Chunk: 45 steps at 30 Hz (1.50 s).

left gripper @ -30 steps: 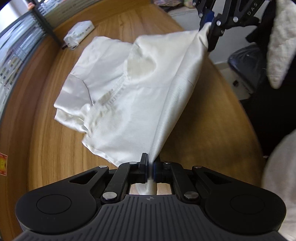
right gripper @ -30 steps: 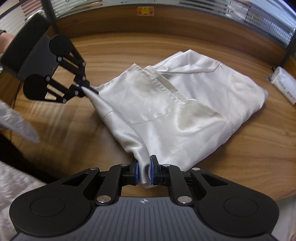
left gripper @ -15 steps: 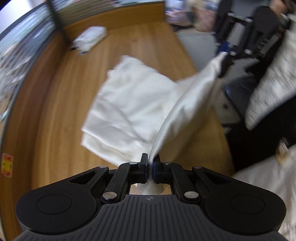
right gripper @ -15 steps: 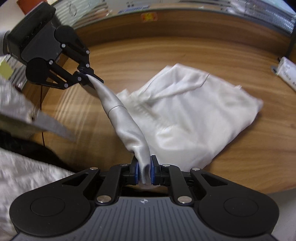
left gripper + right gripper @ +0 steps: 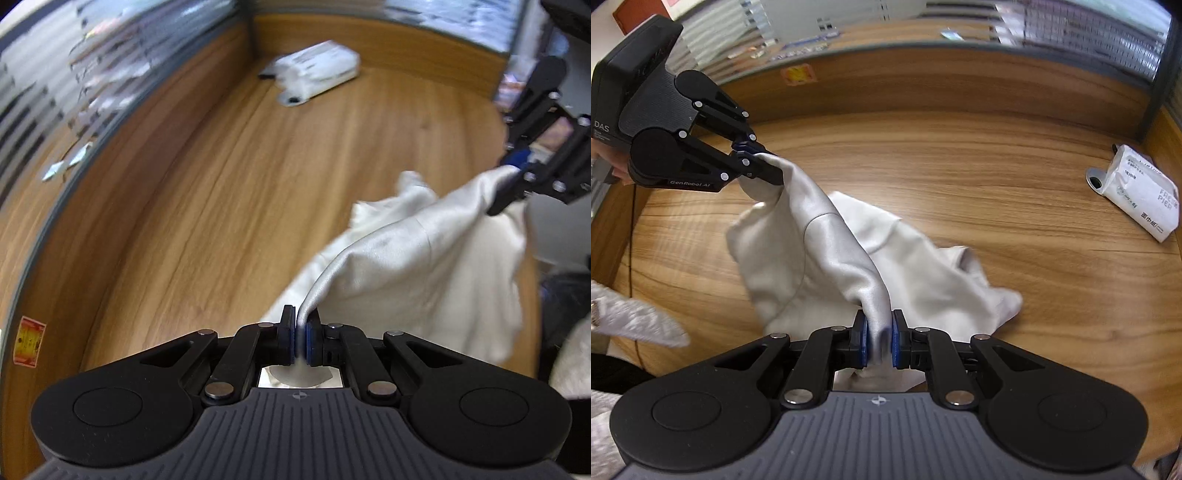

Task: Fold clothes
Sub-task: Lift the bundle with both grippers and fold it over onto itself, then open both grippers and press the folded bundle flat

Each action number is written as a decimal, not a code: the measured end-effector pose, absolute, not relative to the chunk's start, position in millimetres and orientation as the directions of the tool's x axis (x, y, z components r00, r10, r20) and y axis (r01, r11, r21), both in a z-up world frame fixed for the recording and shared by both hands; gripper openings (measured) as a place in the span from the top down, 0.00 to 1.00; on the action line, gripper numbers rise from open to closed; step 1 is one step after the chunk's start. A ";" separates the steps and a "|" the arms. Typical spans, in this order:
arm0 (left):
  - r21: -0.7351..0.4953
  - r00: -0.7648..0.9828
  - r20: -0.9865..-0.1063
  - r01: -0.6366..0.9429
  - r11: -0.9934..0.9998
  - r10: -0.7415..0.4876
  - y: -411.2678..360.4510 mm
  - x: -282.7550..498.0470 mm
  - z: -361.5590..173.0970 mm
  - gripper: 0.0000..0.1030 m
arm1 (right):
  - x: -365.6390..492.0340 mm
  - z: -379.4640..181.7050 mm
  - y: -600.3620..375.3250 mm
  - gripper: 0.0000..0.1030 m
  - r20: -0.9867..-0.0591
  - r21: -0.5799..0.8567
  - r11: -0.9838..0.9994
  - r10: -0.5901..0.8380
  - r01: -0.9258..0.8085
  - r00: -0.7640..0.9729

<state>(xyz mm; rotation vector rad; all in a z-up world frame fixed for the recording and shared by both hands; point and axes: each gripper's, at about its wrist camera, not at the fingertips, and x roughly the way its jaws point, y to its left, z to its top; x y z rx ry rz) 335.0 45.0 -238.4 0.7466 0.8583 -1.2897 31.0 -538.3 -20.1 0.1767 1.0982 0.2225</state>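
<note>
My left gripper (image 5: 303,341) sits at the bottom centre of its own view, its blue-padded jaws clenched on a bunched edge of the white garment (image 5: 424,266). From that pinch the satin cloth rises toward the right of the frame, where my right gripper (image 5: 517,173) bites the other end at the upper right, just at the table's edge. The cloth sags between the two grips and hangs in loose folds across the lower right of the picture, in front of the wooden table (image 5: 221,206). A white packet (image 5: 317,72) lies near the top centre of the table, well apart from the garment, close to the wooden back wall.

In the right wrist view my right gripper (image 5: 879,347) is at the bottom centre, clamped on a thick fold of the garment (image 5: 849,258). The cloth climbs to the upper left, where the left gripper (image 5: 753,155) pinches its corner. Below that taut ridge the rest spreads in a crumpled heap in the middle of the frame; whether its lower folds touch the table (image 5: 997,166) I cannot tell. The packet (image 5: 1137,192) lies at the right edge of that view
</note>
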 end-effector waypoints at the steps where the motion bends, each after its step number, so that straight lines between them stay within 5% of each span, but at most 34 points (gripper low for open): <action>1: -0.006 0.068 -0.874 0.989 0.149 -0.481 37.8 338.1 -245.0 0.94 | 34.8 -25.5 -541.6 0.87 -0.862 0.256 0.962 0.271 -0.092 0.429; 16: -0.104 -0.017 -0.939 0.966 0.236 -0.343 -29.7 376.7 -314.9 0.86 | 82.8 -98.4 -584.7 0.79 -0.880 0.330 0.941 0.337 -0.077 0.336; 21: -0.157 -0.054 -0.941 0.945 0.287 -0.335 -36.8 390.8 -326.4 0.75 | 86.0 -110.0 -590.2 0.74 -0.879 0.339 0.939 0.339 -0.060 0.335; 30: -0.196 -0.018 -0.911 0.898 0.394 -0.412 -12.7 410.1 -293.6 0.56 | 70.2 -87.0 -590.7 0.66 -0.857 0.328 0.945 0.295 0.006 0.422; 45: -0.155 0.026 -0.897 0.916 0.370 -0.442 78.9 355.7 -255.2 0.49 | 17.3 -47.3 -513.7 0.49 -0.846 0.224 0.971 0.237 -0.086 0.478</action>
